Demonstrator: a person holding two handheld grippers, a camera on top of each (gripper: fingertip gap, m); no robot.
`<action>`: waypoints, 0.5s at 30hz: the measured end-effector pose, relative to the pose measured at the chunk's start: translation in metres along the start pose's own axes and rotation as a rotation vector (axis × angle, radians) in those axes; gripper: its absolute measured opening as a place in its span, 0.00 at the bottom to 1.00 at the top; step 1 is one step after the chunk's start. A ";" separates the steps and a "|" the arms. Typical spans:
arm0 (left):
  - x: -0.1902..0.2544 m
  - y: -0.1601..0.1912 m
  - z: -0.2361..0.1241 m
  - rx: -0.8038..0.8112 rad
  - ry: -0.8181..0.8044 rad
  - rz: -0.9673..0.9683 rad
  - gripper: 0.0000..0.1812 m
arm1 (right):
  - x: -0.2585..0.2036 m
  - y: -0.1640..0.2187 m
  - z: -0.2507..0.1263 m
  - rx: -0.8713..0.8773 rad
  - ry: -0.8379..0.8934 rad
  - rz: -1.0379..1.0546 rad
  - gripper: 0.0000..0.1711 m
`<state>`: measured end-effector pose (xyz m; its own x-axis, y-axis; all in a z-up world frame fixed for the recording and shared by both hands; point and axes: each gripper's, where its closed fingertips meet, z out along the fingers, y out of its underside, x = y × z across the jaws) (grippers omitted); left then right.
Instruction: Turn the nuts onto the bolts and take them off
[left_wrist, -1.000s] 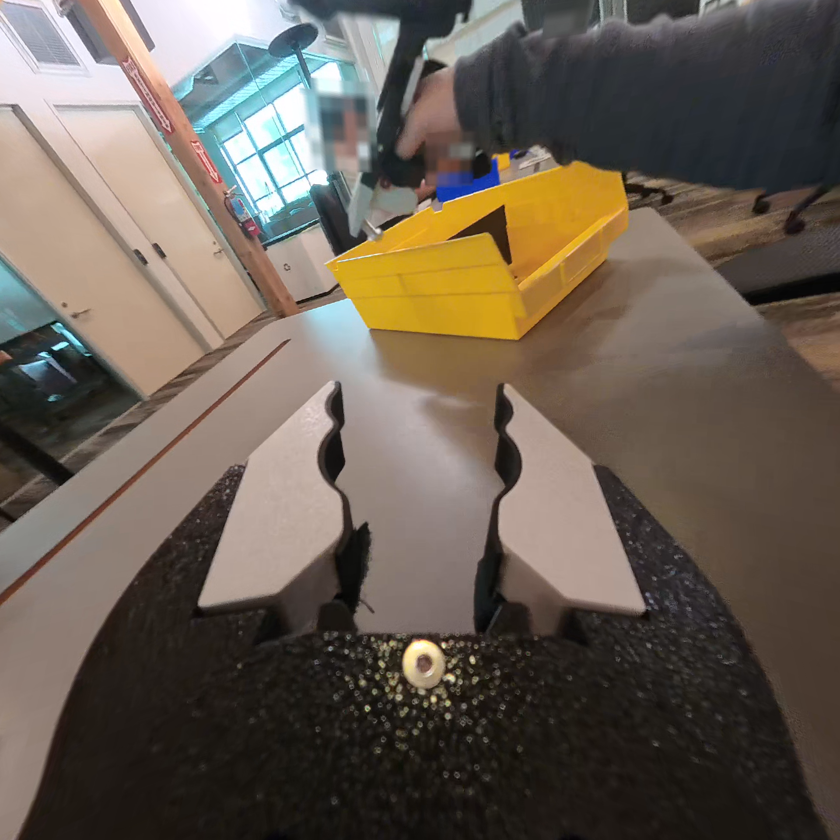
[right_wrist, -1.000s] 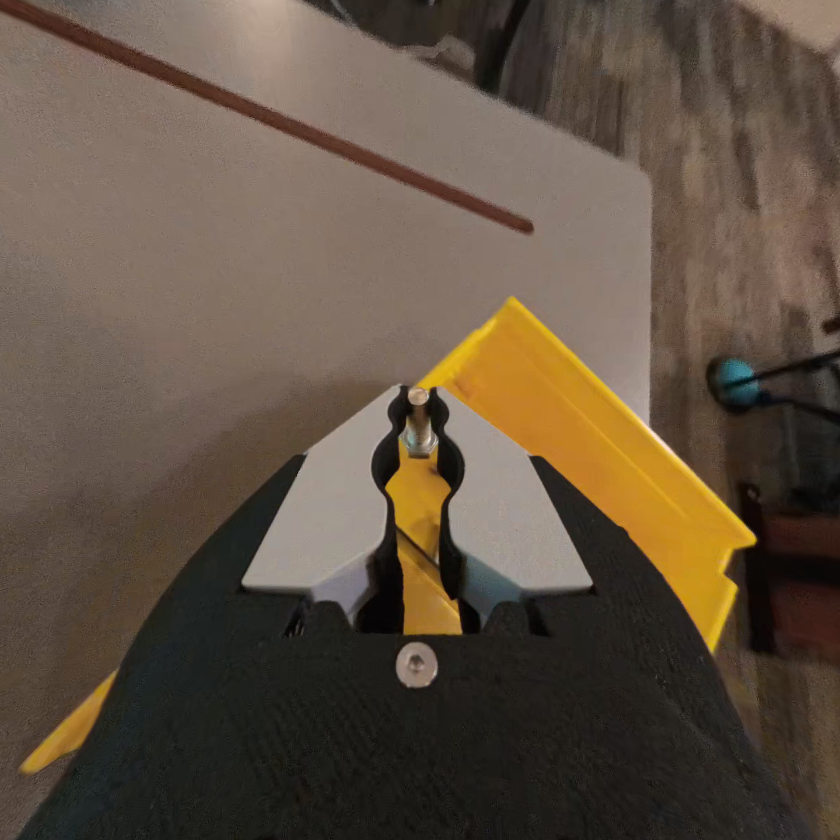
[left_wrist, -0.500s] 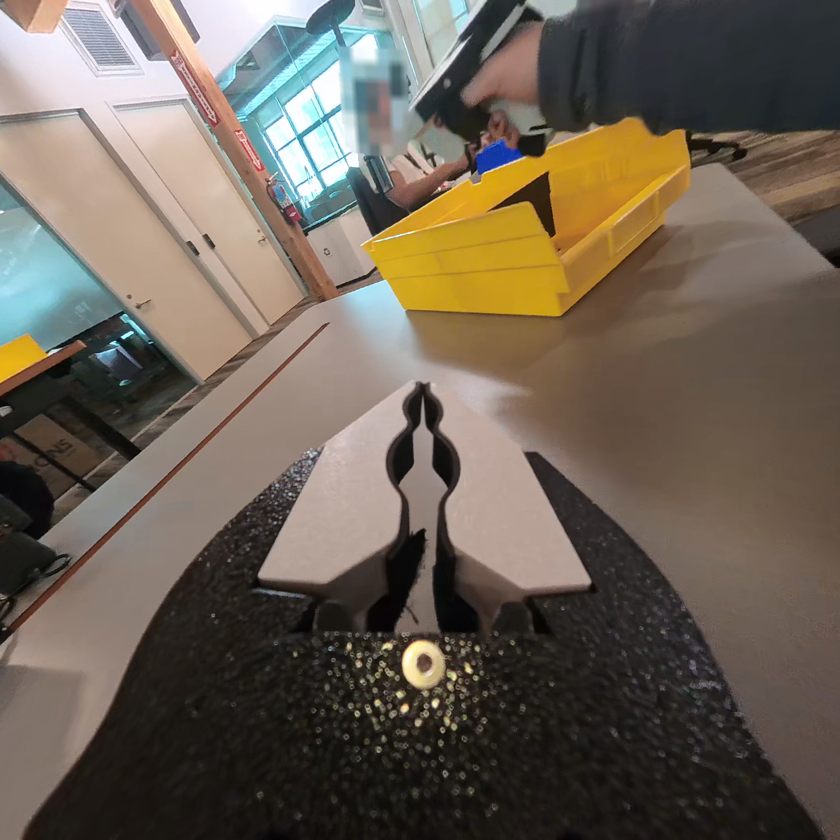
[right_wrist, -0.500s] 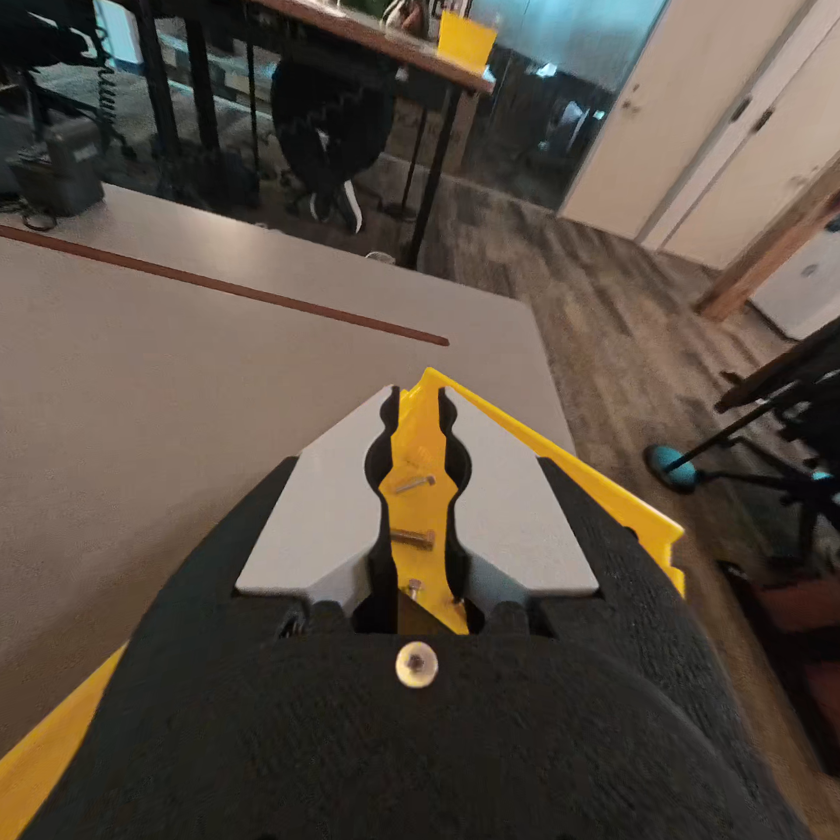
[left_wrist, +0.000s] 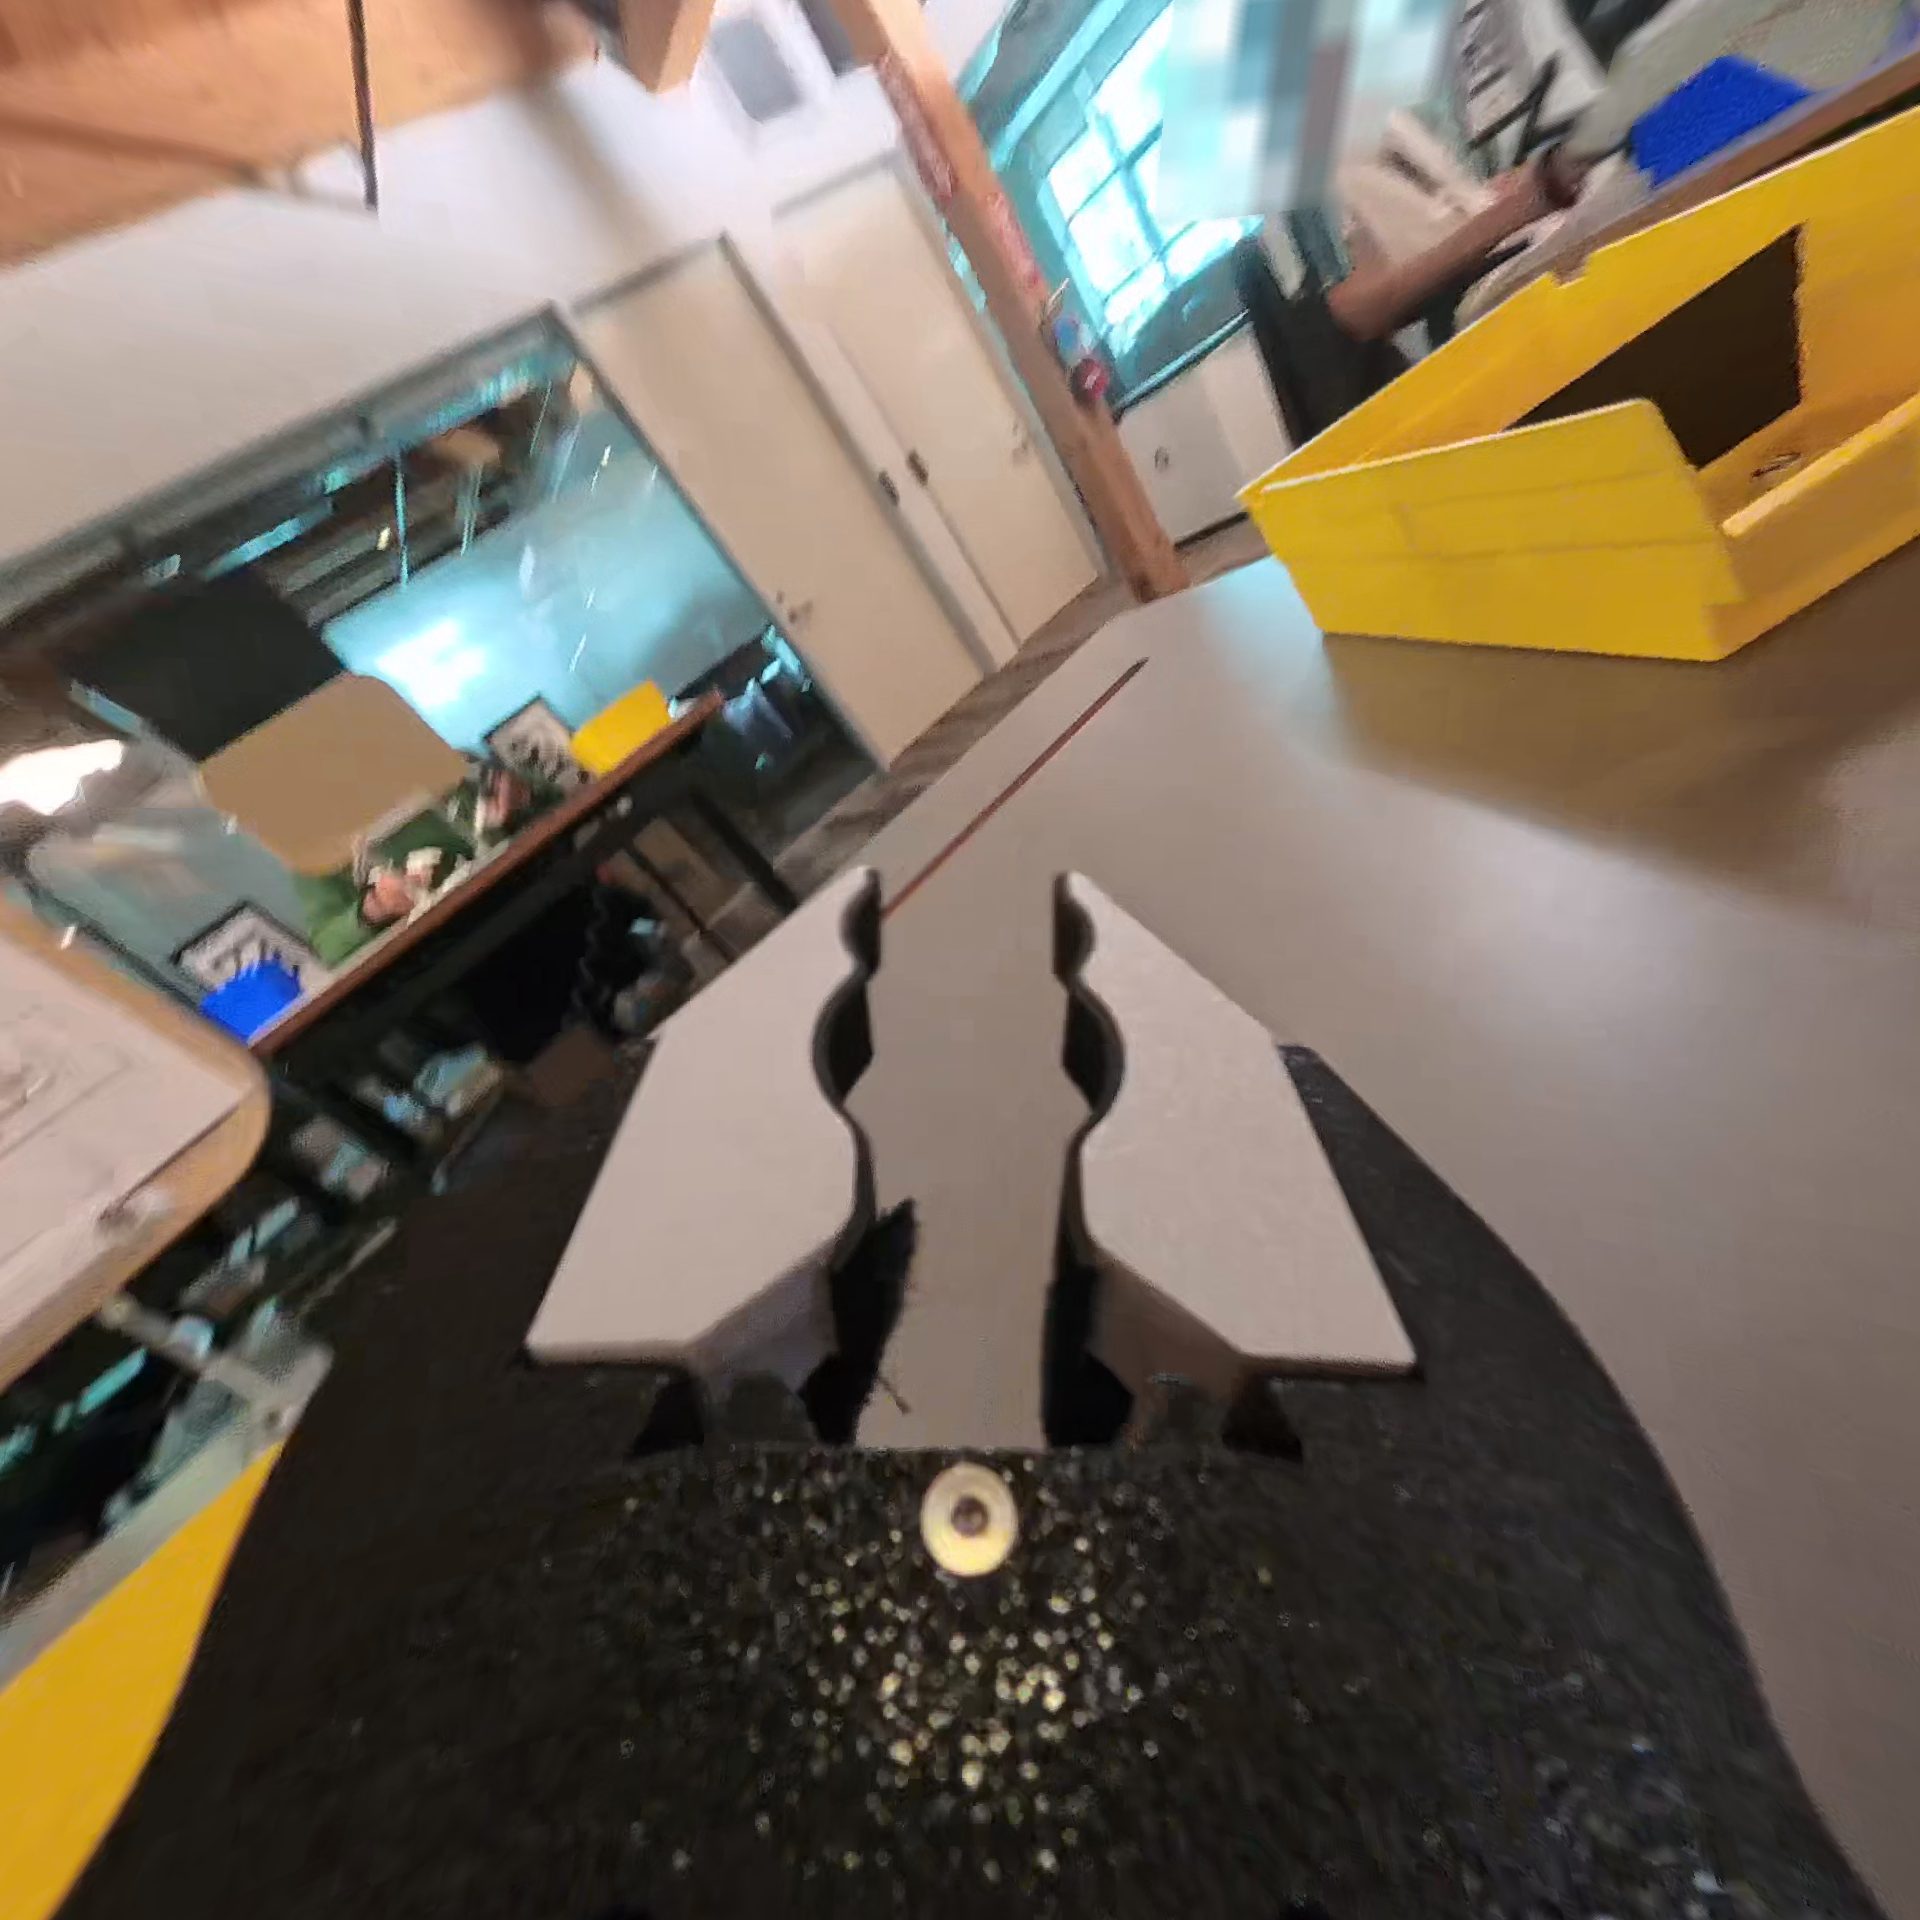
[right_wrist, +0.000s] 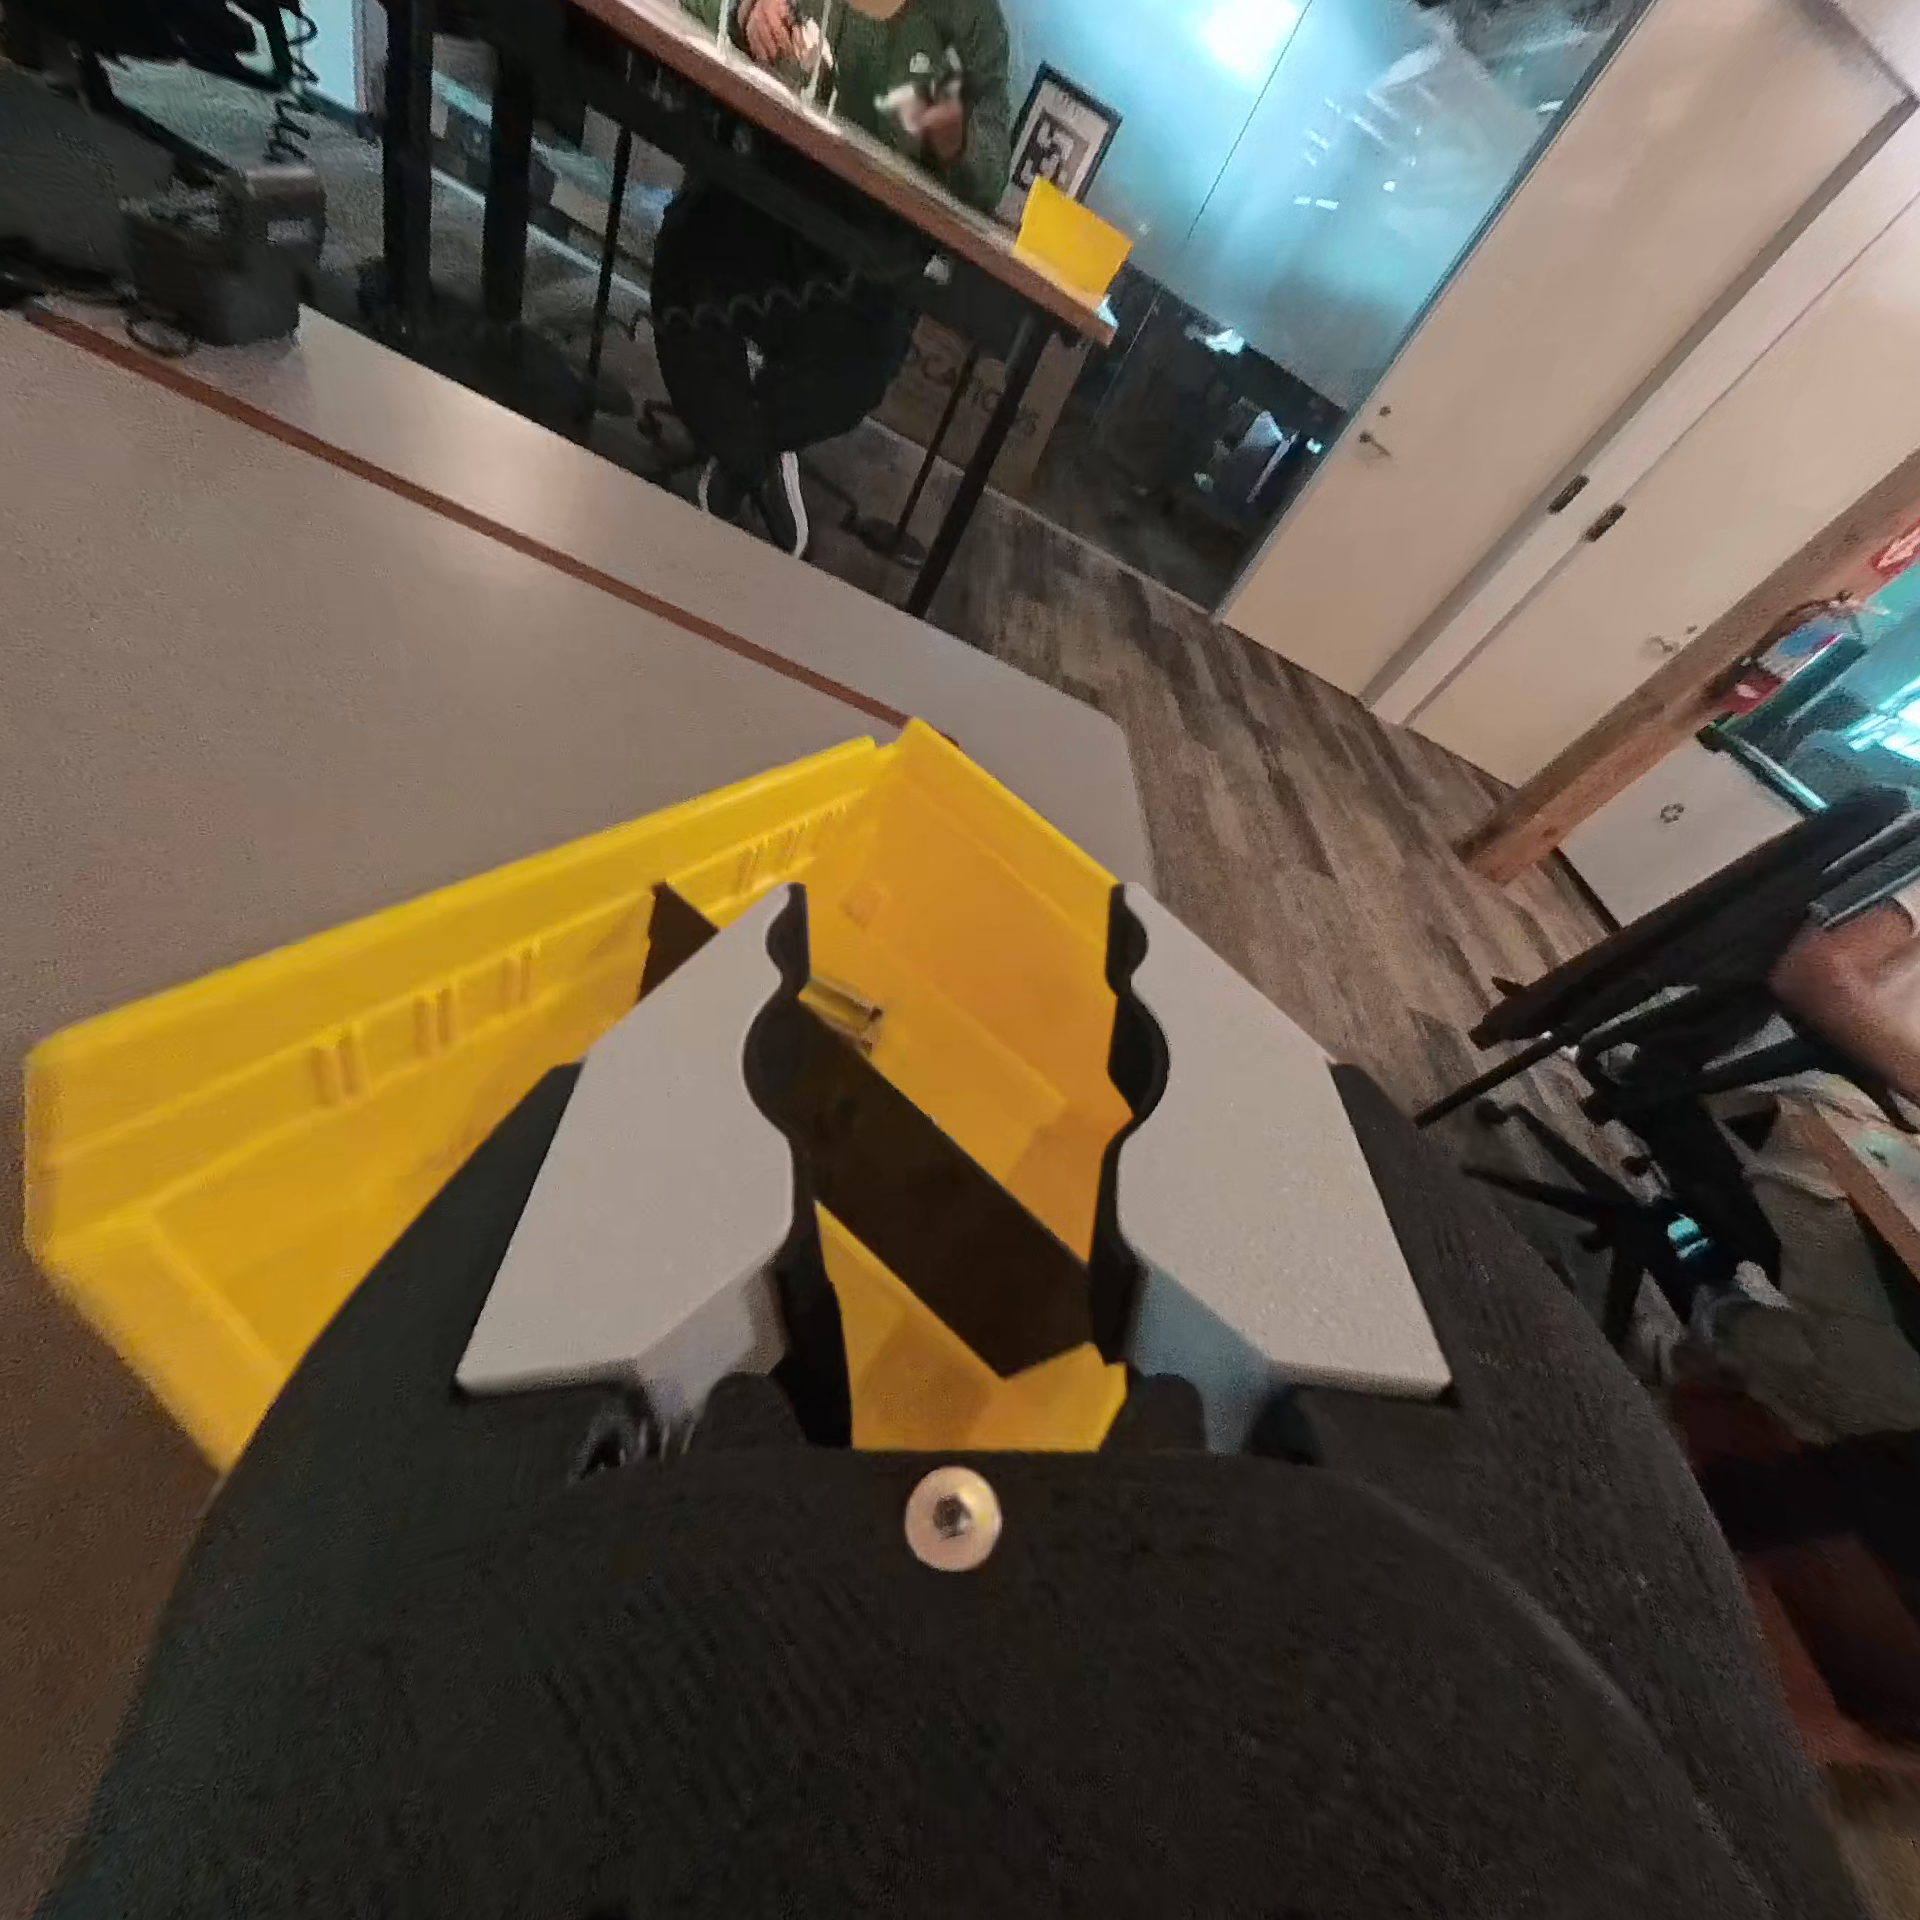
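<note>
The right tongs are wide open, holding nothing, right above the yellow bin. A small metal bolt lies inside, just ahead, pointing sideways. The left tongs are part open, empty, far away over the desk.

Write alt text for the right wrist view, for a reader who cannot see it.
The right tool, open and empty, is poised over a yellow bin on a grey table. A small metal piece, probably a bolt or nut, lies inside the bin beside a black divider. Behind are a wood-look floor and a seated person at a desk.
</note>
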<state>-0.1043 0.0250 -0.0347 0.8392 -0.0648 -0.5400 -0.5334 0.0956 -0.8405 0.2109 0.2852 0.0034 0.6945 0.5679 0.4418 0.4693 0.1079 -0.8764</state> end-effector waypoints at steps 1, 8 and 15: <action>-0.009 0.001 -0.011 -0.042 -0.029 -0.025 0.21 | 0.004 0.010 -0.006 -0.024 -0.007 0.005 0.35; -0.067 0.013 -0.093 -0.289 -0.258 -0.047 0.47 | 0.030 0.089 -0.032 -0.197 0.002 0.100 0.39; -0.096 0.084 -0.165 -0.698 -0.491 -0.117 0.31 | 0.017 0.108 -0.041 -0.237 -0.084 0.279 0.34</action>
<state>-0.2474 -0.1250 -0.0613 0.7578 0.4158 -0.5029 -0.2487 -0.5284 -0.8117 0.2959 0.2729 -0.0754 0.7710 0.6148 0.1660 0.3881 -0.2470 -0.8879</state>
